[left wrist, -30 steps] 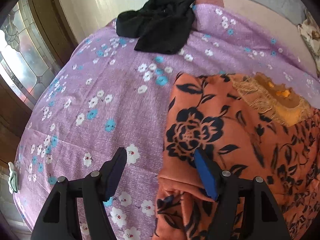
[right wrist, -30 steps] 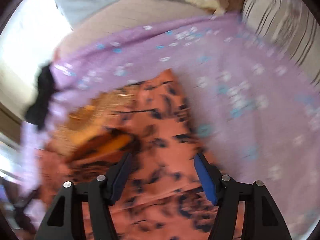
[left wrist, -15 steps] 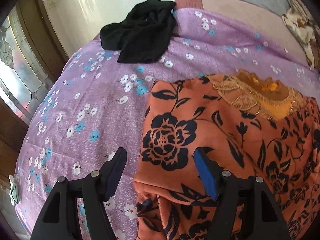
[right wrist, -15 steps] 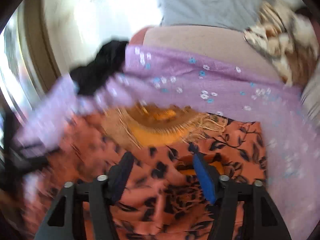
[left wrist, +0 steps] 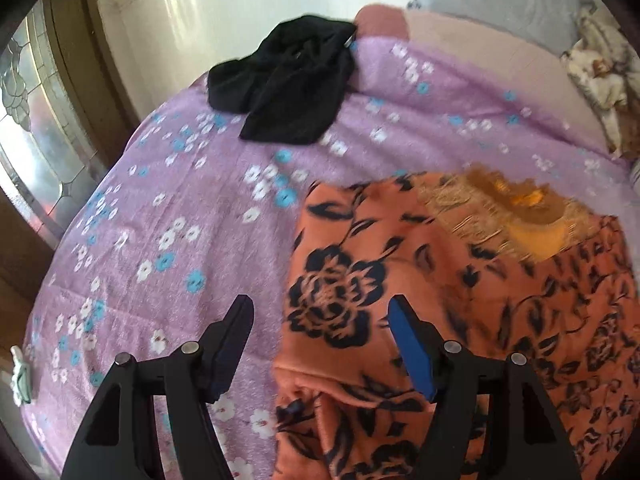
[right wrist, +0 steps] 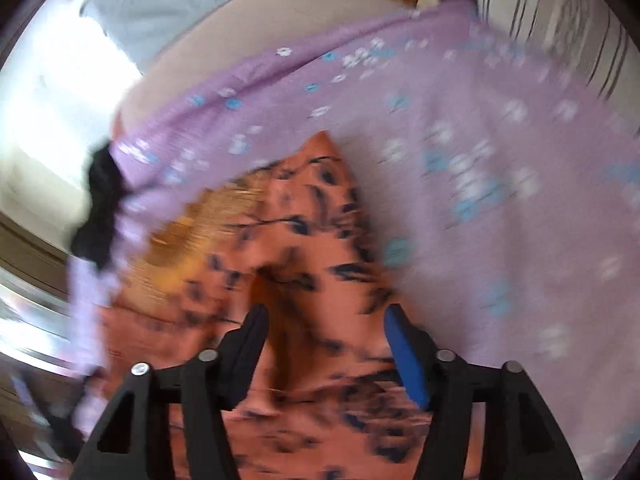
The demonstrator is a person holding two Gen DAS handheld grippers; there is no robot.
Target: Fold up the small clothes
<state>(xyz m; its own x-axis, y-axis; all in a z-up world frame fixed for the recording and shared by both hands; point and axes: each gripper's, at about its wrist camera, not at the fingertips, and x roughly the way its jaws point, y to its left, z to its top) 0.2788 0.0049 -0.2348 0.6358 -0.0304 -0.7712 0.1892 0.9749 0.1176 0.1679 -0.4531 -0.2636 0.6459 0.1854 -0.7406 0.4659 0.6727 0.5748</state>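
Note:
An orange garment with black flower print [left wrist: 460,300] lies spread on the purple flowered bedspread [left wrist: 180,220], its gold-trimmed neckline [left wrist: 520,216] at the far side. My left gripper [left wrist: 320,332] is open and empty above the garment's left edge. The right wrist view is blurred; the same orange garment [right wrist: 288,264] lies below my right gripper [right wrist: 324,340], which is open and empty above it.
A crumpled black garment [left wrist: 288,84] lies at the far edge of the bedspread; it shows at the left in the right wrist view [right wrist: 100,208]. A patterned cushion [left wrist: 600,80] and a grey pillow [right wrist: 168,4] sit at the head. A glass-panelled door [left wrist: 28,140] stands left.
The right gripper has swung quickly back toward the garment's right side. The left gripper has drifted slightly, its view shifting a little. Both stay open.

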